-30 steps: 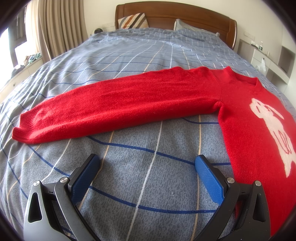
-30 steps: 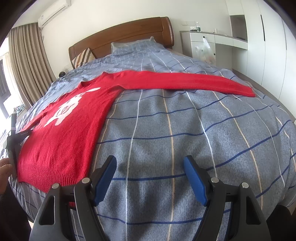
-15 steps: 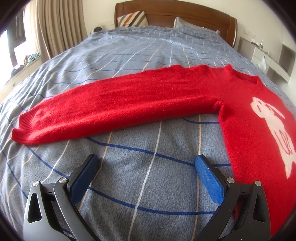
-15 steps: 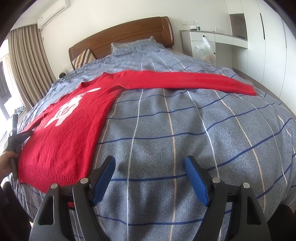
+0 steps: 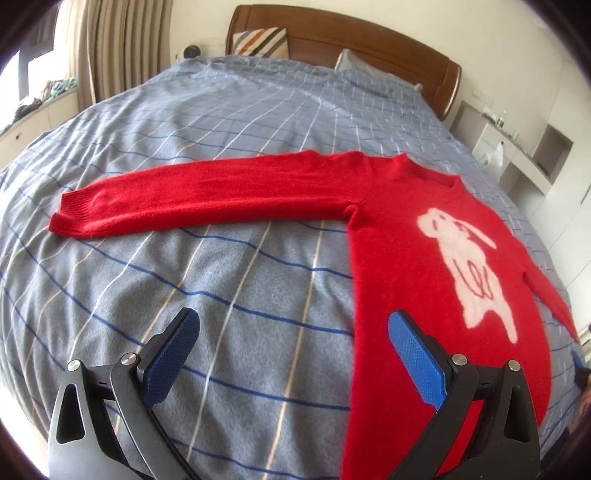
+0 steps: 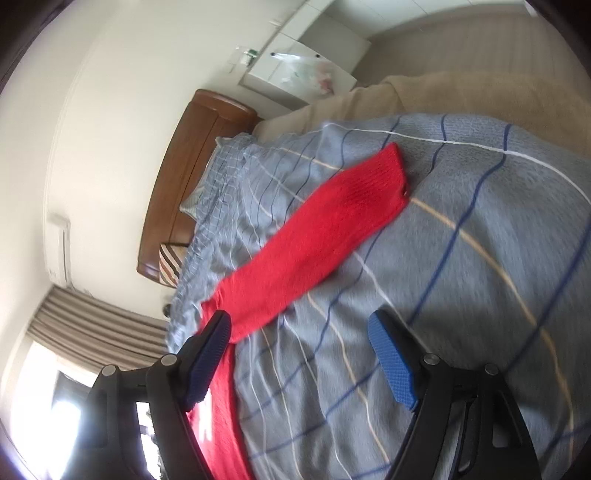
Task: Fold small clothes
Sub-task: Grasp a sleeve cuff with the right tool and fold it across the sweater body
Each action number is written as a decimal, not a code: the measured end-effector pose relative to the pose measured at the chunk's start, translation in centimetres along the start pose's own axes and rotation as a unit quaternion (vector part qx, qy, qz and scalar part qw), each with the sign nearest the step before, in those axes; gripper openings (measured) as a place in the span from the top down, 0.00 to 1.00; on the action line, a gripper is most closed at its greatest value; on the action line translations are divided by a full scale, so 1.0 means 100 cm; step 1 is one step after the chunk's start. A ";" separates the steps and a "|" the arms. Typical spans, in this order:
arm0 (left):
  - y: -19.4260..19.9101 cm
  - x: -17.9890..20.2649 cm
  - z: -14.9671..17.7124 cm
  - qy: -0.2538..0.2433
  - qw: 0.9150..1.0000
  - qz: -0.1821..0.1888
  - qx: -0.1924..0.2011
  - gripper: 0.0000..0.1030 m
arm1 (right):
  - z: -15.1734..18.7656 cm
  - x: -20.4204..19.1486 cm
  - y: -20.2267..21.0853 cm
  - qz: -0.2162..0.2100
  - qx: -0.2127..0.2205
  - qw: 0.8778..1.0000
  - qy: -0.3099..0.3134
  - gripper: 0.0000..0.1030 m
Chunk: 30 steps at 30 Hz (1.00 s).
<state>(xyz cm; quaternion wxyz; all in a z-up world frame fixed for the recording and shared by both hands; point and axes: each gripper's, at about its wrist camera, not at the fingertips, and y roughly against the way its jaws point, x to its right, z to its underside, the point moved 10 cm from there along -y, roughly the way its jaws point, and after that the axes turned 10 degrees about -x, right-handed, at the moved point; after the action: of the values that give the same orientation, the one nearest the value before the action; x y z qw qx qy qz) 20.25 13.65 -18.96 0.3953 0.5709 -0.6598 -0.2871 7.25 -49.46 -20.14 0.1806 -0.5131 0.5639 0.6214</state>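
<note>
Bedroom surroundings frame both views: a wide bed covered by a blue-grey striped quilt (image 5: 229,295), with a wooden headboard (image 5: 332,33) and beige curtains (image 5: 110,48) behind it.

From the left wrist view, the left gripper (image 5: 291,350) is seen low in the frame with its blue-padded jaws set well apart and nothing between them but bare quilt. Its right pad is seen against the lower side of a red sweater (image 5: 406,229), though contact cannot be told. The sweater is laid flat on the quilt, front up, with a white rabbit design (image 5: 465,266) on its chest. One sleeve (image 5: 207,195) is stretched straight out to the left of the picture.

From the right wrist view, which is tilted and blurred, the right gripper (image 6: 299,354) is seen with its jaws wide but closing, only quilt between them. The sweater's other sleeve (image 6: 317,236) is spread across the quilt just beyond the left pad.
</note>
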 end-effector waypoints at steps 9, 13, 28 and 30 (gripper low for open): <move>-0.003 -0.031 0.000 0.040 0.998 -0.031 0.029 0.01 | -0.069 0.019 -0.030 0.076 0.070 0.992 -0.070 0.74; -0.004 -0.056 0.008 0.060 0.996 -0.050 0.046 0.01 | -0.080 0.005 -0.039 0.124 0.066 0.989 -0.036 0.95; -0.017 -0.081 0.019 0.066 0.994 -0.063 0.057 0.01 | 0.118 -0.347 -0.258 0.067 -0.077 0.896 0.433 0.95; -0.019 -0.080 0.020 0.063 0.994 -0.068 0.056 0.00 | 0.161 -0.344 -0.298 0.073 -0.112 0.880 0.457 0.94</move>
<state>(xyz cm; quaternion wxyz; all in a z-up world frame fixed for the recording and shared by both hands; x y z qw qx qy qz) 19.82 20.98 -23.17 0.3834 0.6522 -0.6085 -0.2395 38.24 -14.13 -9.12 -0.2014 -0.7141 0.5463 0.3886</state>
